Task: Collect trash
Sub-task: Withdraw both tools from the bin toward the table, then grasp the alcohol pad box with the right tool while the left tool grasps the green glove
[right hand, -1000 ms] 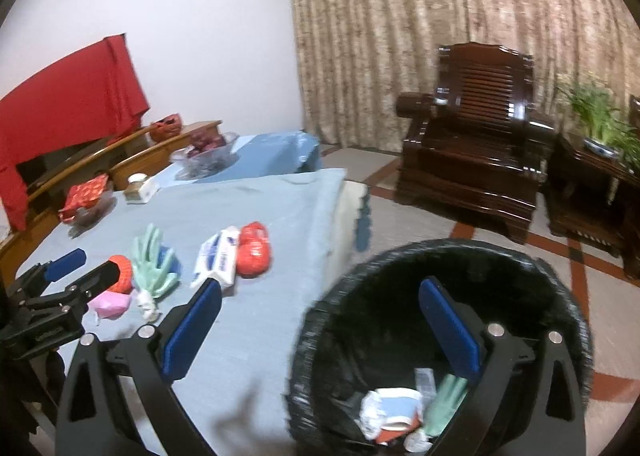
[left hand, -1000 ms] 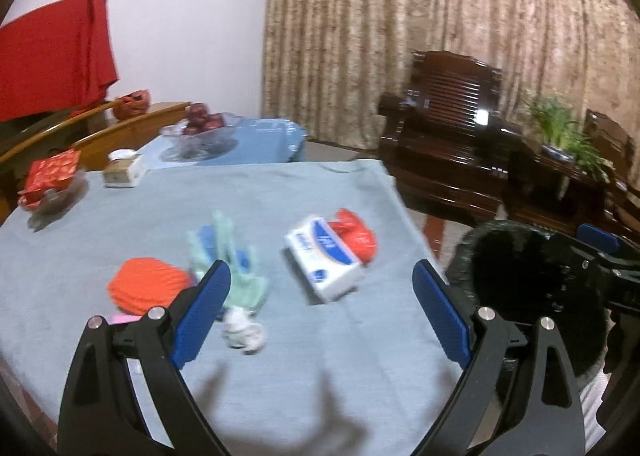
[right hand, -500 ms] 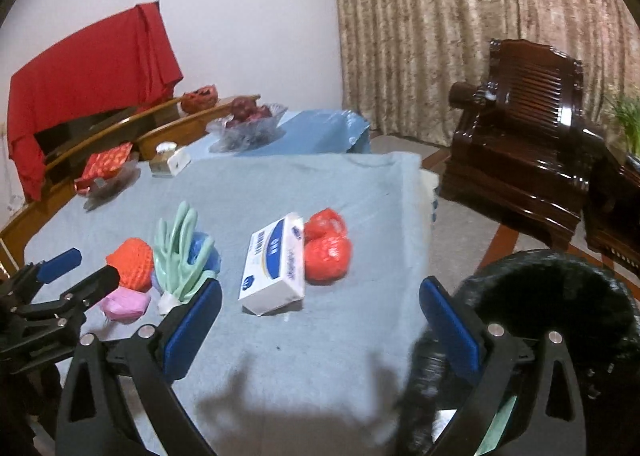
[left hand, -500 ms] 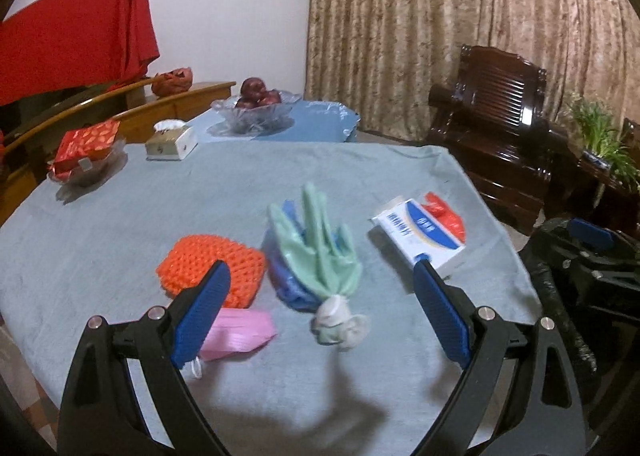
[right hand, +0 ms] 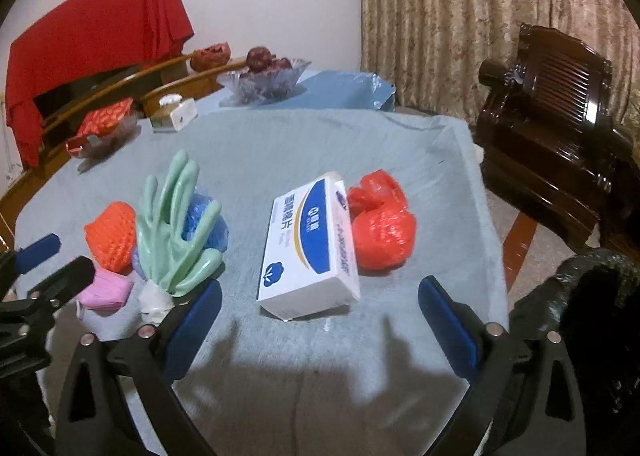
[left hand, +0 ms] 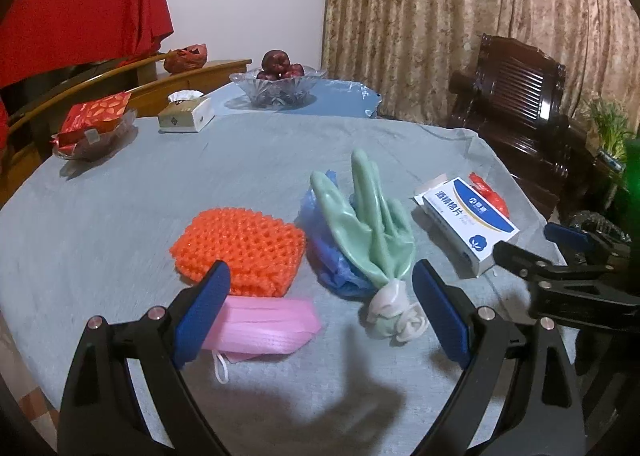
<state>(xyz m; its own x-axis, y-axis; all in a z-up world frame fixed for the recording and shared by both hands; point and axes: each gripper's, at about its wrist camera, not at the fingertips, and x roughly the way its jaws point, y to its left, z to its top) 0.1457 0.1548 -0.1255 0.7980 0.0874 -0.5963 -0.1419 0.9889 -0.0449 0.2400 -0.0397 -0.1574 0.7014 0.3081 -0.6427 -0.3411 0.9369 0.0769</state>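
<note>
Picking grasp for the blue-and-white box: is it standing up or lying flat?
Lying flat. The box rests on a broad face on the table cloth, printed top facing up, against the red bag.

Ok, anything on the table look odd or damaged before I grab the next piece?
The white-and-blue box lies askew with an end flap open, leaning against the red plastic bag. The green glove lies crumpled over a blue bag. Nothing spilled.

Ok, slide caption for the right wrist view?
Open right tongs face white-and-blue box, red bag and green glove.
</note>
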